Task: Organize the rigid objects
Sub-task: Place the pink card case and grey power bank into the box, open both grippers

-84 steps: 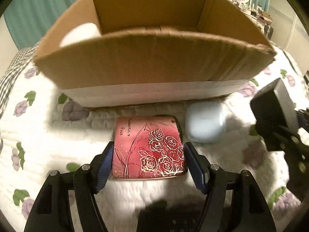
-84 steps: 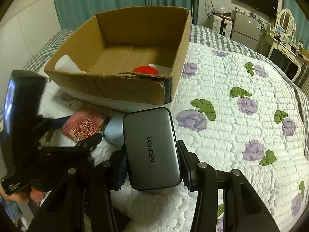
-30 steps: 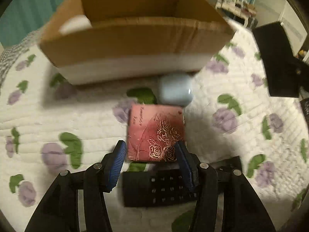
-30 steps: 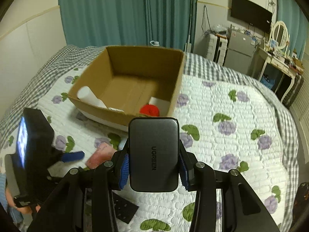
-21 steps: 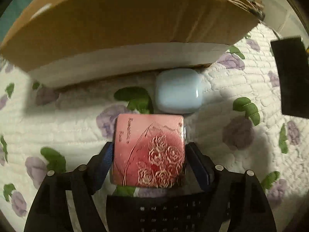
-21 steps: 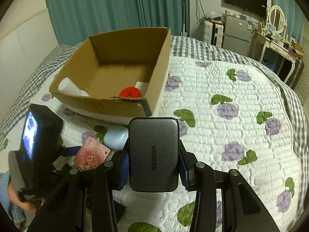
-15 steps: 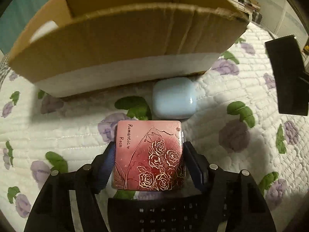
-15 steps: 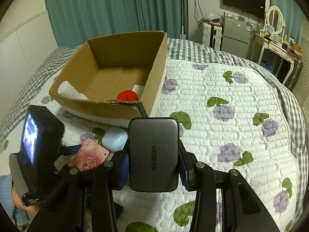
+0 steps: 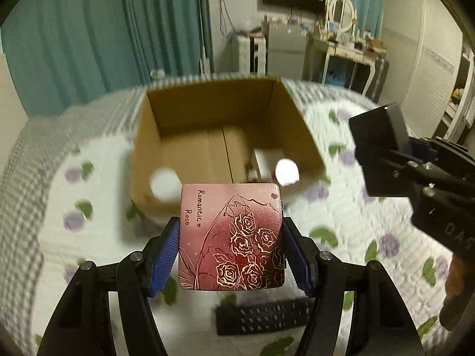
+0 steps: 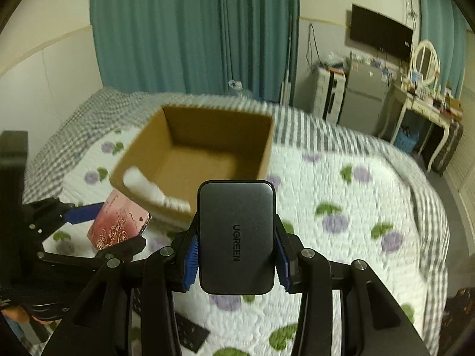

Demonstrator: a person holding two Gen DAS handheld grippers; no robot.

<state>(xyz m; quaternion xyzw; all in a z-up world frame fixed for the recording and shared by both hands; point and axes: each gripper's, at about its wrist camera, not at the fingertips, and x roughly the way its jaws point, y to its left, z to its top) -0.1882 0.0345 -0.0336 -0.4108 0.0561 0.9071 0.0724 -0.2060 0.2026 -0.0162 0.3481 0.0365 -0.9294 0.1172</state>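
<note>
My left gripper (image 9: 231, 250) is shut on a pink rose-printed tin (image 9: 231, 237) and holds it in the air in front of an open cardboard box (image 9: 225, 136) on the bed. The tin also shows in the right wrist view (image 10: 117, 225). My right gripper (image 10: 236, 244) is shut on a grey UGREEN power bank (image 10: 236, 238), also raised, to the right of the left gripper; it shows in the left wrist view (image 9: 383, 151). The box (image 10: 207, 148) holds white items (image 9: 164, 182) and something red, half hidden.
A black remote control (image 9: 261, 316) lies on the floral quilt (image 10: 356, 213) below the left gripper. Teal curtains, a white dressing table and cabinets stand behind the bed. The grey checked bed edge runs around the quilt.
Both grippers have risen well above the bed with their loads. The left gripper lifted the rose tin off the quilt; the box interior now shows from above. The pale blue case is out of sight.
</note>
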